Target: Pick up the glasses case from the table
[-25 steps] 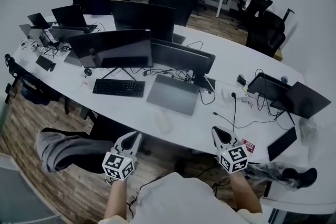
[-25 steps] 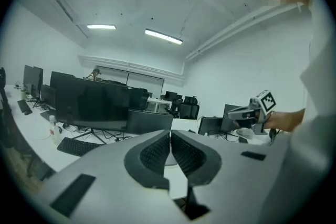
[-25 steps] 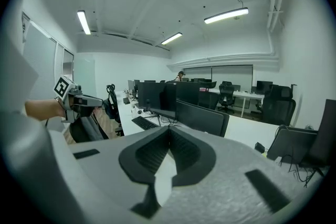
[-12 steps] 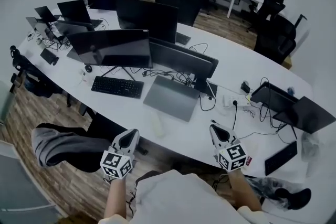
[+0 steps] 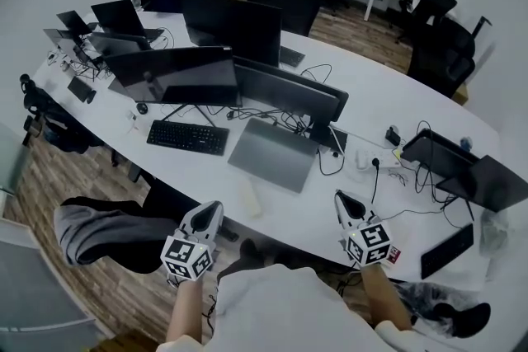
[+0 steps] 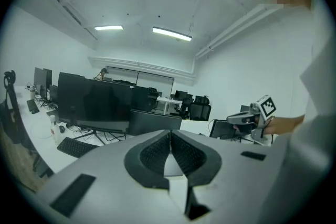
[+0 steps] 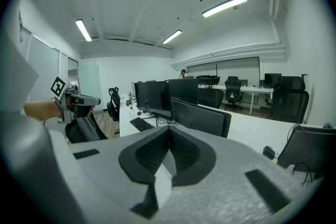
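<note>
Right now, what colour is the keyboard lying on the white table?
Black. The keyboard shows best in the head view.

The table (image 5: 388,95) is plain white. On it the laptop (image 5: 272,152) is matt mid-grey. Left of the laptop the keyboard (image 5: 187,137) is black, and behind the laptop the monitors (image 5: 177,74) are black with dark screens. In front of the laptop the glasses case (image 5: 250,198) is pale off-white, barely darker than the table. The left gripper (image 5: 214,208) and the right gripper (image 5: 341,196) are light grey with black, finely textured pads (image 6: 152,157). Each carries a cube (image 5: 186,256) of black-and-white square markers. Far right of the laptop a small label (image 5: 393,252) is red and white. The floor (image 5: 49,177) is brown wood planks, and the chairs (image 5: 437,53) beyond the laptop are black
</note>
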`<state>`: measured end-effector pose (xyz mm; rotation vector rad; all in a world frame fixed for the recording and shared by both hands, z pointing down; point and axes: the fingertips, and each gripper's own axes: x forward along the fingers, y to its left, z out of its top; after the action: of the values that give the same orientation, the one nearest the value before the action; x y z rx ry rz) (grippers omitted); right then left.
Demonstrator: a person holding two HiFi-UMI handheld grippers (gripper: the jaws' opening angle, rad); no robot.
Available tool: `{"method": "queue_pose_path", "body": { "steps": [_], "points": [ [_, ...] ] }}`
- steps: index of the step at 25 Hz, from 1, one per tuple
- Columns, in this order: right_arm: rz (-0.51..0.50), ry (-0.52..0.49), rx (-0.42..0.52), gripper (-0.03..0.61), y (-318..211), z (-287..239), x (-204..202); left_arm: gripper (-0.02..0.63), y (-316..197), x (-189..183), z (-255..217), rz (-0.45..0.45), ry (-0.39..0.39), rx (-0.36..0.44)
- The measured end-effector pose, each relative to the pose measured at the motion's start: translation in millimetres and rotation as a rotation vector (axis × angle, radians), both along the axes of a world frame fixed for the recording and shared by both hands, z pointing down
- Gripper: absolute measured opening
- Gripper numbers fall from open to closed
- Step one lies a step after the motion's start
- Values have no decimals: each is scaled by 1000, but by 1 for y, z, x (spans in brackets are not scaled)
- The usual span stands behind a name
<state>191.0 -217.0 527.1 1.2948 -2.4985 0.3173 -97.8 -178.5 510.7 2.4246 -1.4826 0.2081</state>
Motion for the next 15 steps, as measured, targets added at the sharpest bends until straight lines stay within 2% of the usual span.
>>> {"method": "queue_pose_path", "body": {
  "steps": [12,15],
  "points": [
    [81,32,35,2,-20,-15,-15,12,-51,-10,-12,111,23,40],
    [108,42,38,2,-25,-17,-15,19,-64,-11,-6,125,53,19]
  ]
}}
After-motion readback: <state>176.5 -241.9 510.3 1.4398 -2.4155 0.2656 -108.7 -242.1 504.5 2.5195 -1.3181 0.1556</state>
